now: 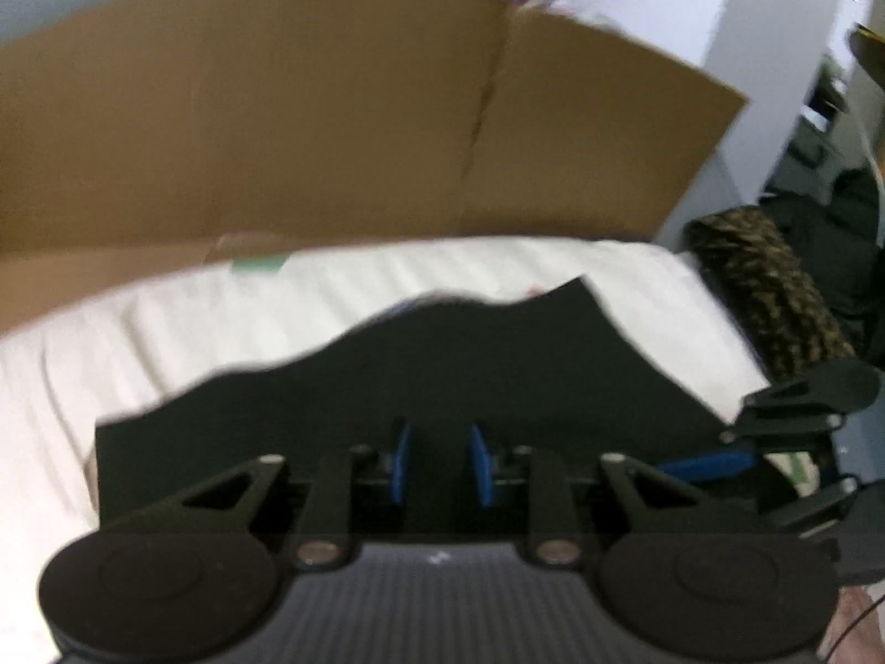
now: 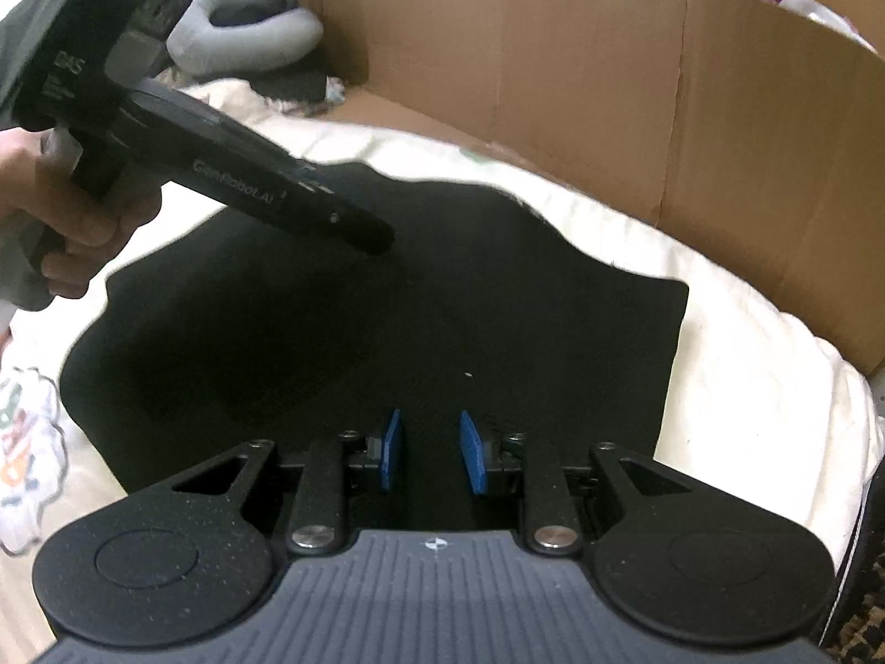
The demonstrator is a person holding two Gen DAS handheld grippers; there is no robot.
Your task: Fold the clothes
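Observation:
A black garment (image 1: 498, 354) (image 2: 387, 332) lies spread on the cream bedding (image 2: 746, 387); its far edge is wavy. In the left wrist view my left gripper (image 1: 441, 459) hovers low over the garment's near part. Its blue pads stand apart and only dark cloth shows behind the gap. My right gripper (image 2: 431, 451) is also open over the near side of the garment, with nothing pinched between its pads. The right wrist view shows the left gripper (image 2: 376, 238) slanting down over the garment's far left, held by a hand (image 2: 83, 221). The right gripper (image 1: 735, 442) appears at the garment's right edge.
A tall cardboard wall (image 2: 553, 55) (image 1: 276, 110) stands behind the bed. A grey neck pillow (image 2: 249, 39) lies at the back left. A brown patterned fabric (image 1: 774, 288) sits off the bed's right side. A printed cloth (image 2: 22, 442) lies at the left edge.

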